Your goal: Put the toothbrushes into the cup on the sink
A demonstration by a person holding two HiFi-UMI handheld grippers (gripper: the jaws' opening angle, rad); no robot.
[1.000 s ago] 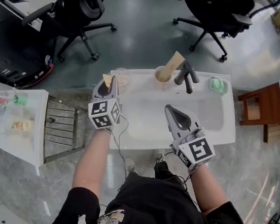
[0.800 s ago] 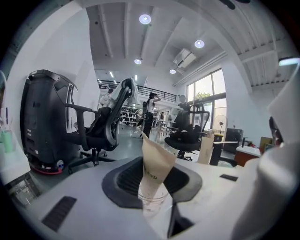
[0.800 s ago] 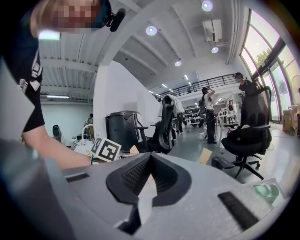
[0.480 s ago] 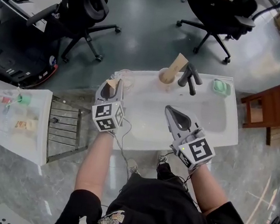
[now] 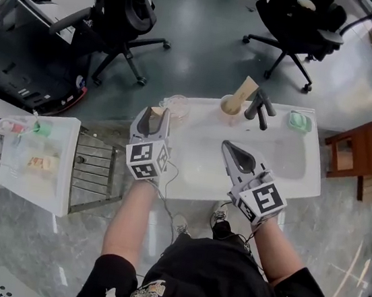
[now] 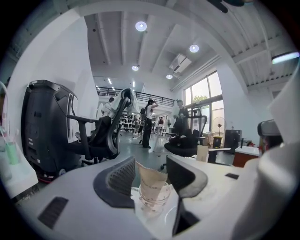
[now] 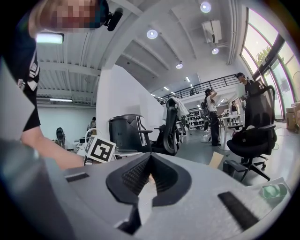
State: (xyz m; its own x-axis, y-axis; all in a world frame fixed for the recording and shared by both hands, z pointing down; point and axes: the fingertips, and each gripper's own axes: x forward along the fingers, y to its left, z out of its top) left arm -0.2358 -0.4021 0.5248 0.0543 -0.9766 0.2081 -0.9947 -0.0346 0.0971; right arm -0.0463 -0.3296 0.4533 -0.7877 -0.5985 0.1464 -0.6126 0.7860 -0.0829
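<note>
A clear glass cup (image 6: 152,197) stands on the sink's back left corner with a paper-wrapped toothbrush (image 6: 151,178) upright in it. My left gripper (image 6: 150,176) is open; its jaws have just been opening and stand either side of the wrapper without pressing it. From above, the left gripper (image 5: 155,114) sits just in front of the clear cup (image 5: 177,105). A second, tan cup (image 5: 231,105) by the faucet (image 5: 259,106) holds another wrapped toothbrush (image 5: 247,90). My right gripper (image 5: 238,157) hangs shut and empty over the sink basin (image 5: 280,157); its jaws (image 7: 150,161) meet.
A green soap dish (image 5: 299,120) lies at the sink's back right corner. Office chairs (image 5: 122,14) stand behind the sink. A metal rack (image 5: 95,166) and a white side table (image 5: 32,158) are at the left, a wooden stool (image 5: 352,149) at the right.
The left jaws went from shut on the wrapped toothbrush to open, leaving it standing in the clear cup. The left gripper rose slightly. The right gripper stayed shut.
</note>
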